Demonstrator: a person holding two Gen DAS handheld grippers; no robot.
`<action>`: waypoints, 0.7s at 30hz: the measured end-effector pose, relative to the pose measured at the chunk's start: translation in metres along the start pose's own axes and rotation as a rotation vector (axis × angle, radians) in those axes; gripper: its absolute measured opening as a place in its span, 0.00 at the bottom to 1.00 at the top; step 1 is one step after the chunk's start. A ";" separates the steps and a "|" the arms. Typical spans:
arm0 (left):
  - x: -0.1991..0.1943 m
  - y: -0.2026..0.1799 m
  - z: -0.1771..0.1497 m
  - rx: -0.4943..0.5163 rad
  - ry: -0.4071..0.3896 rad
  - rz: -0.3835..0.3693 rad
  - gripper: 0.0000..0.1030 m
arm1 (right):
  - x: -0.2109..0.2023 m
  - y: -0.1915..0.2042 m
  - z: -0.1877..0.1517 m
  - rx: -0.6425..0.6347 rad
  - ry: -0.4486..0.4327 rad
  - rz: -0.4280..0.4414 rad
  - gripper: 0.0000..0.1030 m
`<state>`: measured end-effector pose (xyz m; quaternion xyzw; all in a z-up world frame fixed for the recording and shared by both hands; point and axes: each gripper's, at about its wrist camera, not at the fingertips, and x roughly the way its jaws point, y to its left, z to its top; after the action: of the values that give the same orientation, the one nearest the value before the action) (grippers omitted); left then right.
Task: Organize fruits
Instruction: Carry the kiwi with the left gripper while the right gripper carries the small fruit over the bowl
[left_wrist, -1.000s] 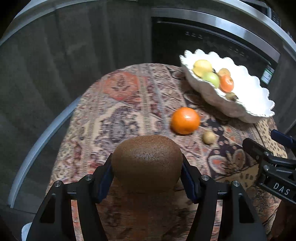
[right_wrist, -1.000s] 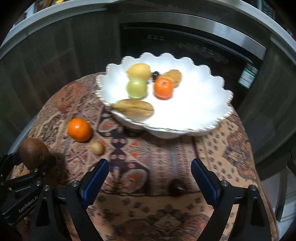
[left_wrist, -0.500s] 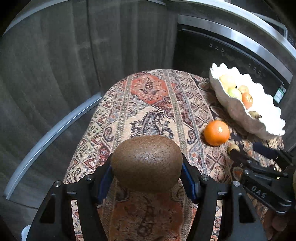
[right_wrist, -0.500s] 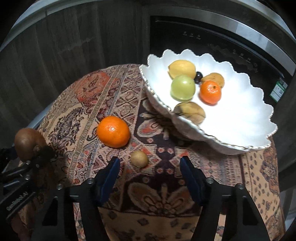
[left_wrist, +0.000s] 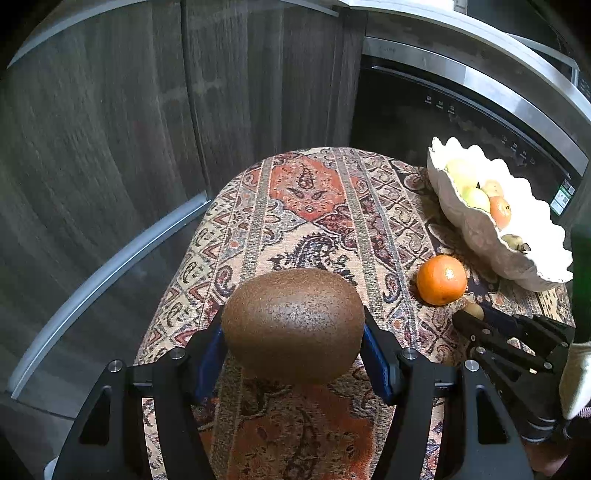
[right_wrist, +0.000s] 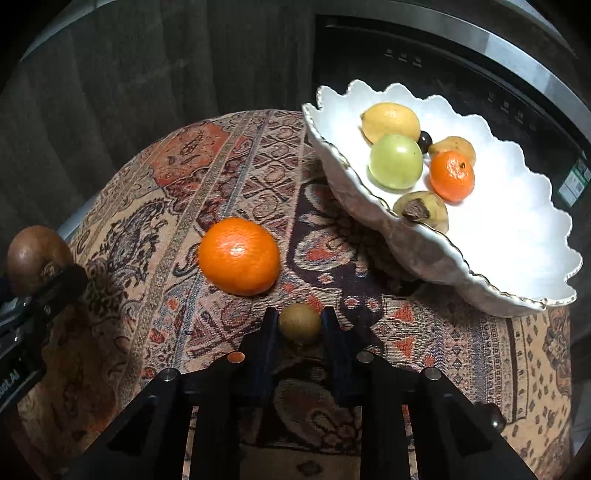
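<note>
A brown kiwi (left_wrist: 293, 325) sits between the blue pads of my left gripper (left_wrist: 293, 345), which is shut on it above the patterned cloth; the kiwi (right_wrist: 35, 258) also shows at the left edge of the right wrist view. My right gripper (right_wrist: 300, 314) is down on the cloth, its jaws closing on a small olive-brown fruit (right_wrist: 300, 326) with both pads against its sides. An orange (right_wrist: 238, 256) lies just beyond it to the left. The white scalloped bowl (right_wrist: 517, 229) at the right holds several fruits.
The round table under the patterned cloth (left_wrist: 314, 192) drops off at its left and far edges. Dark wood panels and a steel-trimmed appliance (left_wrist: 461, 74) stand behind. A dark small fruit (right_wrist: 493, 421) lies at the near right, beside my right gripper's arm.
My right gripper moved left and down from the bowl to the small fruit and closed its jaws on it. My left gripper shifted left with the kiwi still held.
</note>
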<state>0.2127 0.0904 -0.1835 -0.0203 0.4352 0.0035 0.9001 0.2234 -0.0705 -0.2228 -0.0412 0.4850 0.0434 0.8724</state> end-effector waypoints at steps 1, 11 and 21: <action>0.000 0.000 0.000 0.001 -0.001 0.000 0.62 | -0.001 0.000 -0.001 0.000 0.001 0.001 0.24; -0.012 -0.019 0.000 0.017 -0.002 -0.044 0.62 | -0.029 -0.013 -0.011 0.019 -0.001 0.002 0.24; -0.033 -0.052 0.008 0.045 0.018 -0.089 0.62 | -0.061 -0.043 -0.011 0.083 0.007 -0.003 0.24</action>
<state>0.1999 0.0391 -0.1509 -0.0193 0.4421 -0.0467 0.8956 0.1871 -0.1164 -0.1752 -0.0060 0.4894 0.0217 0.8718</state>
